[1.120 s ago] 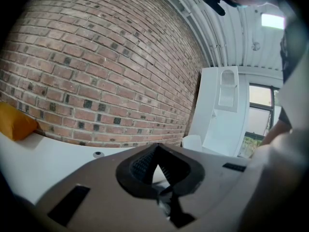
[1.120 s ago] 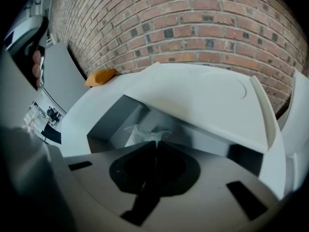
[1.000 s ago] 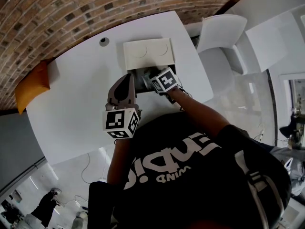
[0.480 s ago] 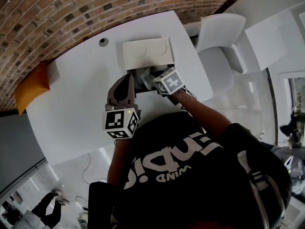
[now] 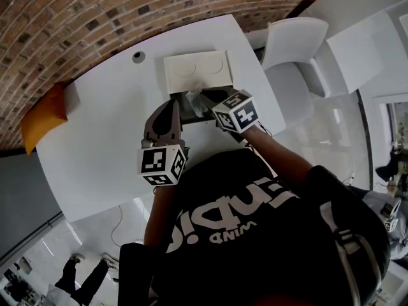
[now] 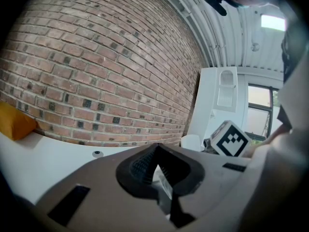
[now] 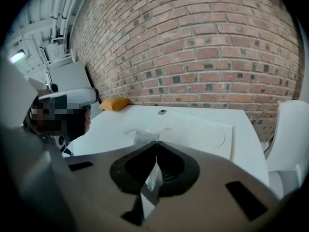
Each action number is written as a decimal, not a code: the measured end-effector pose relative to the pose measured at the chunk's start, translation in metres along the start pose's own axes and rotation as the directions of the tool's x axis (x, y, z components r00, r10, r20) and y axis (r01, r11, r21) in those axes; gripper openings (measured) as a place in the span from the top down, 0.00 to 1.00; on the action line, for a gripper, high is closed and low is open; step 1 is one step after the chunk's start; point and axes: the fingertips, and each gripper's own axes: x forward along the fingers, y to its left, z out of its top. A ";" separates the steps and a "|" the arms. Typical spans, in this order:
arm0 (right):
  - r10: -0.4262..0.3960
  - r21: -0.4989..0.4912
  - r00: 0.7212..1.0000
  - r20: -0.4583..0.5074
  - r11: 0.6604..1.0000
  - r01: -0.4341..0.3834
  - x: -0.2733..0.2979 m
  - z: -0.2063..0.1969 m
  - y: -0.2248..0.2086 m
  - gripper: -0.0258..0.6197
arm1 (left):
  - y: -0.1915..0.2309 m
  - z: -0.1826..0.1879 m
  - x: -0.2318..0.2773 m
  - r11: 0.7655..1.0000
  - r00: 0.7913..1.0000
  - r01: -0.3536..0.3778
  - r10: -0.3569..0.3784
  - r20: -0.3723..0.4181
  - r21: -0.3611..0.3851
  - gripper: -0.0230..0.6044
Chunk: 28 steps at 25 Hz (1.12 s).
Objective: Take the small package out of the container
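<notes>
A dark container point(image 5: 190, 104) stands on the white table point(image 5: 102, 132), with its white lid point(image 5: 196, 72) folded back behind it. My left gripper point(image 5: 173, 105) rests at the container's near left rim. Its jaws look shut on a clear edge point(image 6: 164, 182), apparently that rim. My right gripper point(image 5: 210, 104) hangs above the container's right side, shut on the small clear package point(image 7: 150, 178) with green print. The package's top point(image 7: 143, 137) sticks out past the fingertips. In the head view the package point(image 5: 199, 99) shows only as a pale scrap. The right gripper's marker cube point(image 6: 230, 139) shows in the left gripper view.
An orange cushion point(image 5: 43, 115) lies at the table's far left by the brick wall. A white chair point(image 5: 296, 43) stands to the right of the table. A round cable hole point(image 5: 138, 56) sits behind the lid. The person's arms and dark shirt fill the near side.
My right gripper has risen out of the container with the package, and its marker cube has drifted right and nearer. The left gripper has stayed put.
</notes>
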 end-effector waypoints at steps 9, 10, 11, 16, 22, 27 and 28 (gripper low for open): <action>-0.027 -0.034 0.975 0.222 0.999 0.035 -0.051 0.050 0.010 0.96 | -0.002 0.005 -0.002 1.000 1.000 0.005 -0.005 0.007 0.014 0.95; -0.027 -0.038 0.969 0.244 0.999 0.037 -0.056 0.054 0.012 0.96 | -0.003 0.007 -0.003 1.000 1.000 0.005 -0.005 0.009 0.016 0.95; -0.026 -0.040 0.964 0.265 0.998 0.038 -0.062 0.057 0.014 0.96 | -0.004 0.008 -0.004 1.000 1.000 0.005 -0.005 0.011 0.018 0.95; -0.035 -0.037 0.928 0.372 0.998 0.052 -0.085 0.071 0.022 0.96 | -0.005 0.014 -0.008 1.000 1.000 0.003 -0.003 0.025 0.030 0.95; -0.037 -0.083 0.846 0.532 0.992 0.095 -0.111 0.087 0.030 0.96 | -0.001 0.020 -0.013 0.999 0.999 -0.018 0.016 0.040 0.041 0.95; -0.034 -0.079 0.792 0.609 0.991 0.104 -0.125 0.093 0.032 0.96 | 0.002 0.028 -0.018 0.998 0.997 -0.036 0.032 0.072 0.054 0.95; -0.037 -0.078 0.785 0.618 0.991 0.108 -0.126 0.093 0.032 0.96 | 0.003 0.029 -0.020 0.997 0.996 -0.039 0.034 0.077 0.060 0.95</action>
